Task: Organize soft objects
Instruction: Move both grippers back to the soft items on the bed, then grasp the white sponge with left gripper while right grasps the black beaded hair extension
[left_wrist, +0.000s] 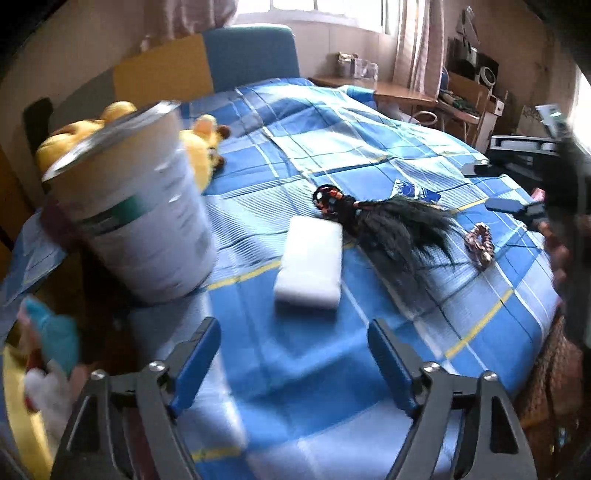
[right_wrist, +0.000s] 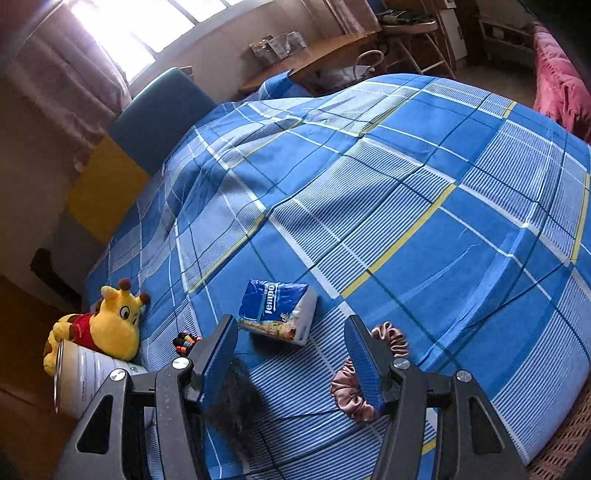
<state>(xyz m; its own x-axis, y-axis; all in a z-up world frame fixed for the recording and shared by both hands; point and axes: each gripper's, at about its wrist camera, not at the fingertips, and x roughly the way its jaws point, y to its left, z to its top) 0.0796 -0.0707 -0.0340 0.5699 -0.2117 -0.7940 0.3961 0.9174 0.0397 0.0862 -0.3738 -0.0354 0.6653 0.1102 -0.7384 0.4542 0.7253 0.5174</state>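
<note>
On the blue plaid bed cover (left_wrist: 295, 387) lie a white foam block (left_wrist: 308, 271), a black hairpiece (left_wrist: 395, 229), a bundle of coloured hair ties (left_wrist: 325, 197), a pink scrunchie (left_wrist: 480, 243) and a blue tissue pack (left_wrist: 413, 190). My left gripper (left_wrist: 295, 365) is open just short of the foam block, with nothing between its fingers. My right gripper (right_wrist: 293, 362) is also open and empty. The tissue pack (right_wrist: 279, 312) lies just past its tips, the scrunchie (right_wrist: 391, 338) is beside its right finger, and the hairpiece (right_wrist: 236, 402) is under its left finger.
A white can (left_wrist: 136, 221) stands at the bed's left edge with a yellow giraffe plush (right_wrist: 107, 325) behind it. Blurred soft toys (left_wrist: 48, 332) sit at lower left. A wooden desk (left_wrist: 388, 90) and a blue-and-yellow headboard (left_wrist: 207, 62) lie beyond the bed. A pink blanket (right_wrist: 561, 85) is far right.
</note>
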